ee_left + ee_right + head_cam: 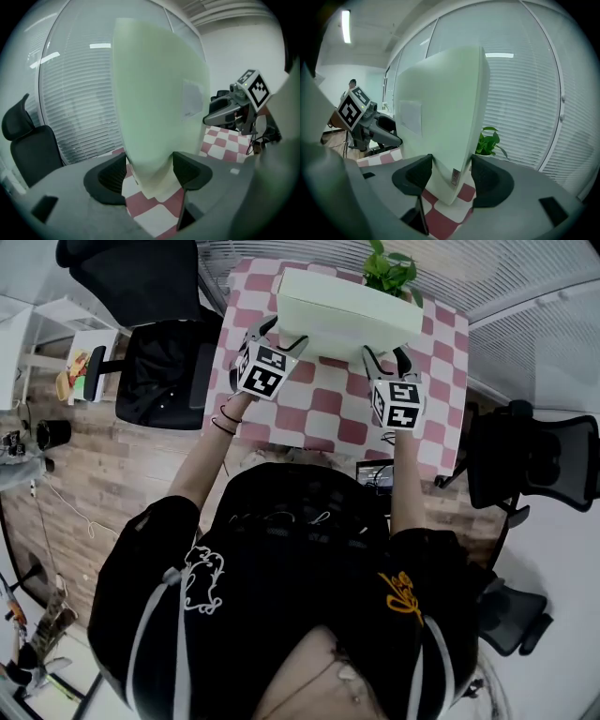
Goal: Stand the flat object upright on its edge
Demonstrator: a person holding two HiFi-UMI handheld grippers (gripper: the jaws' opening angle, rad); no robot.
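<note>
Left tool (pixel 150 165) and right tool (pixel 451 171) each clamp one end of the pale green box (pixel 347 306), pads pressing both broad faces. It stands upright between them, lower edge just above the checkered table (pixel 328 413).

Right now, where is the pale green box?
In the head view, the pale green box is at the far end of the checkered table, gripped by the left gripper and right gripper, near the potted plant.

Pale green box (pixel 342 306) over a red-and-white checked table (pixel 328 413) (green plant (pixel 389 268), black chair (pixel 164 376)).
</note>
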